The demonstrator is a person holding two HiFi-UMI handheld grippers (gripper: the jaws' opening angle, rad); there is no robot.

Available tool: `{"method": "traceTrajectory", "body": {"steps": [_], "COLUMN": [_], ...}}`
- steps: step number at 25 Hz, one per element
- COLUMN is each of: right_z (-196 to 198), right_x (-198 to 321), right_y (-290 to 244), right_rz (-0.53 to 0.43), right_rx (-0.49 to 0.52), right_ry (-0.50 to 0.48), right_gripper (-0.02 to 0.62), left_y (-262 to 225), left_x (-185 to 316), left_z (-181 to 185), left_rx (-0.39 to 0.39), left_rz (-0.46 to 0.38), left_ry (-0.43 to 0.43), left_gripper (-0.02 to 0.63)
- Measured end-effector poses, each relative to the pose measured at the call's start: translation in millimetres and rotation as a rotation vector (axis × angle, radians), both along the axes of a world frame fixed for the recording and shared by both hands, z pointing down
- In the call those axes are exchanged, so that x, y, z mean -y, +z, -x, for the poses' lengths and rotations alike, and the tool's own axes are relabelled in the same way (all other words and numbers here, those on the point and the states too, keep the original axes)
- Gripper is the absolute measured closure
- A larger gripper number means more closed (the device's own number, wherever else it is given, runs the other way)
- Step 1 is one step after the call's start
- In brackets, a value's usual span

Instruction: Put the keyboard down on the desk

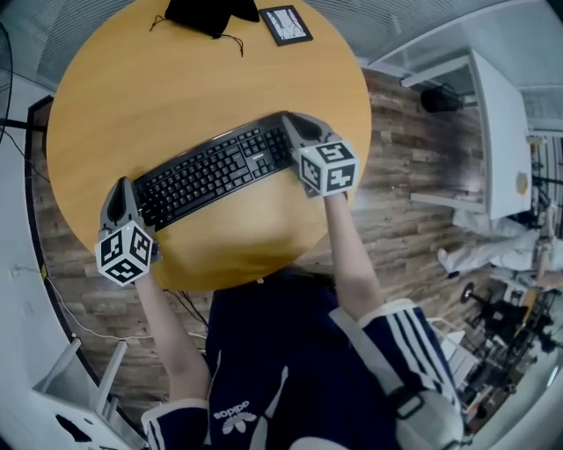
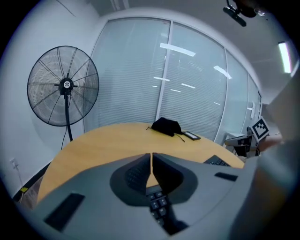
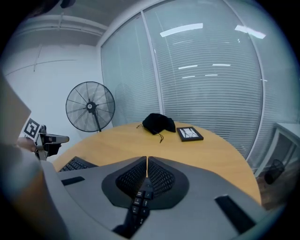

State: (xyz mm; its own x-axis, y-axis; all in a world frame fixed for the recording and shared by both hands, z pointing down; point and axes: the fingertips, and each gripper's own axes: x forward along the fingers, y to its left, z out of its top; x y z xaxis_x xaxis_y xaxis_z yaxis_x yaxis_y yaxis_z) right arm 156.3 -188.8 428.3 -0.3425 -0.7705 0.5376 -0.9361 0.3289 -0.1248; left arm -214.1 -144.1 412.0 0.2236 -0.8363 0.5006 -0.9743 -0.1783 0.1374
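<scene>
A black keyboard stretches slantwise over the round wooden table, gripped at both ends. My left gripper is shut on its left end, and a few of its keys show between the closed jaws in the left gripper view. My right gripper is shut on the right end; in the right gripper view a row of keys runs into the jaws. Each gripper view also catches the keyboard's far end and the other gripper's marker cube.
A black pouch and a small framed picture lie at the table's far side. A standing fan is beyond the table, by the blinded glass wall. A white desk stands to the right, a white chair at lower left.
</scene>
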Motion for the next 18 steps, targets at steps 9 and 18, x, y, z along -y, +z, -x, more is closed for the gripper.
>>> {"method": "traceTrajectory", "body": {"steps": [9, 18], "right_z": [20, 30], "right_x": [-37, -103], "right_y": [-97, -192], "right_rz": [-0.221, -0.424], "right_rx": [0.046, 0.140], "right_ry": [0.001, -0.005], "right_gripper": [0.591, 0.591], "left_y": [-90, -178], "left_x": [-8, -54], "left_z": [-50, -80], "left_rx": [-0.017, -0.016], "left_rz": [-0.234, -0.418], "left_ry": [0.098, 0.135], "left_gripper": [0.603, 0.604]}}
